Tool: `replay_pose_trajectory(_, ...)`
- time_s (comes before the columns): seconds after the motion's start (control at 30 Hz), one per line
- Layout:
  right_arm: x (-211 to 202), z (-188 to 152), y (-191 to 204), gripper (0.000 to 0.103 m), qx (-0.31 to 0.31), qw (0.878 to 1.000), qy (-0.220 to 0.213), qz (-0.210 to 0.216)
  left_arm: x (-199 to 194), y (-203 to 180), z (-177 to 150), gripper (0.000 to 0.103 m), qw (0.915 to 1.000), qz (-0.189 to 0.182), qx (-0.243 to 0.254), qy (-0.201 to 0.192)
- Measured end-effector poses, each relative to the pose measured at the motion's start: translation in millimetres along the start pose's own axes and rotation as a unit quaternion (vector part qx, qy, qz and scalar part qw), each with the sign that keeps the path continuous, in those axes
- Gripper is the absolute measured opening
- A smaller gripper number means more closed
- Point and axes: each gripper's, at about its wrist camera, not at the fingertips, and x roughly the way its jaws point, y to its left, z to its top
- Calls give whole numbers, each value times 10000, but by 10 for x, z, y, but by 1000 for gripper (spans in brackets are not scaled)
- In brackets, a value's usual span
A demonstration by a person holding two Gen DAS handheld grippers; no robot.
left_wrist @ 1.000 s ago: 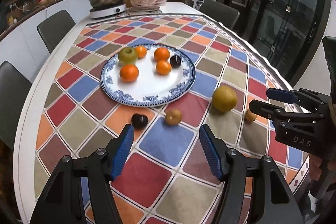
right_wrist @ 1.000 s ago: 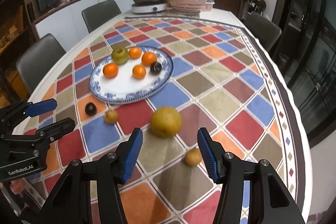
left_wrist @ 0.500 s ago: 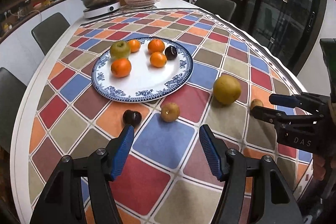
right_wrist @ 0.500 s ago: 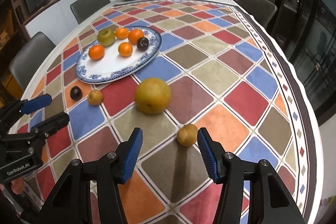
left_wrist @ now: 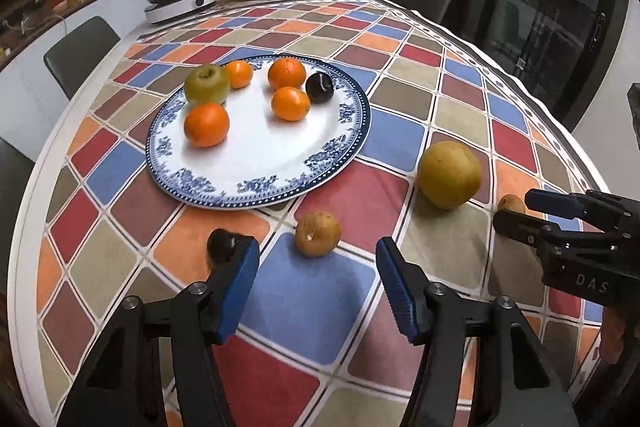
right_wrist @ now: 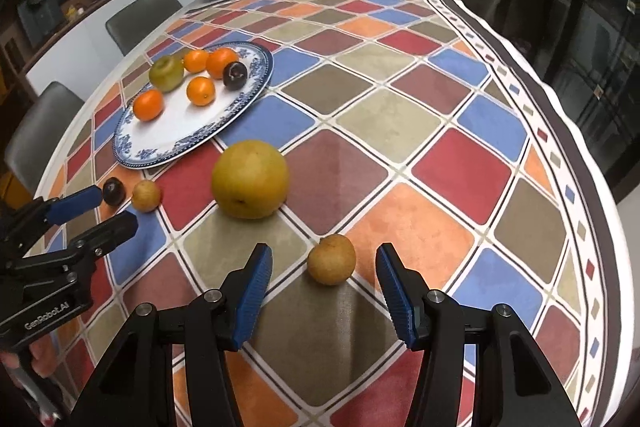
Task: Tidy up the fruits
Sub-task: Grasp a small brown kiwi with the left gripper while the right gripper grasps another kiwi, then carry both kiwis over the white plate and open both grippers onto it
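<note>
Two hand-held grippers reach down toward loose fruit on a checked worktop.

The left gripper (left_wrist: 316,281) is open and holds nothing, its jaws having just been closing a little, with a small brown fruit (left_wrist: 318,233) just ahead between the fingers and a dark plum (left_wrist: 221,245) touching or just behind the left fingertip; the right gripper (right_wrist: 323,285) is open and empty, a second small brown fruit (right_wrist: 331,259) lying between its fingers, not yet touched; beyond sits a large yellow pear (right_wrist: 250,179); farther off, a blue-patterned plate (left_wrist: 256,187) carries oranges, a green apple and another plum; the small fruits look light, firm, round and likely to roll, so pinch them across the middle.
</note>
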Motion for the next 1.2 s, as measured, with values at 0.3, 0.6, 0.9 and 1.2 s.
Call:
replay_pose_trajectory(0.3,105,-14,-41,47,129,9998,138,23,233,-1,47,40,9993,81,-184,307)
replay_pose_trajectory(0.6,120,-30,-48,30,85,9999,134,-62,323,-40,63,29,9992,124,-118,350)
replay_pose_trajectory(0.9,56,-17,-16,27,-13,10000,39,-25,218,-32,64,29,9995,-19,-160,258)
replay_pose_trajectory(1.2,-214,39,98,27,-219,9990,-343,159,-185,-7,32,28,9998,-84,-173,-104)
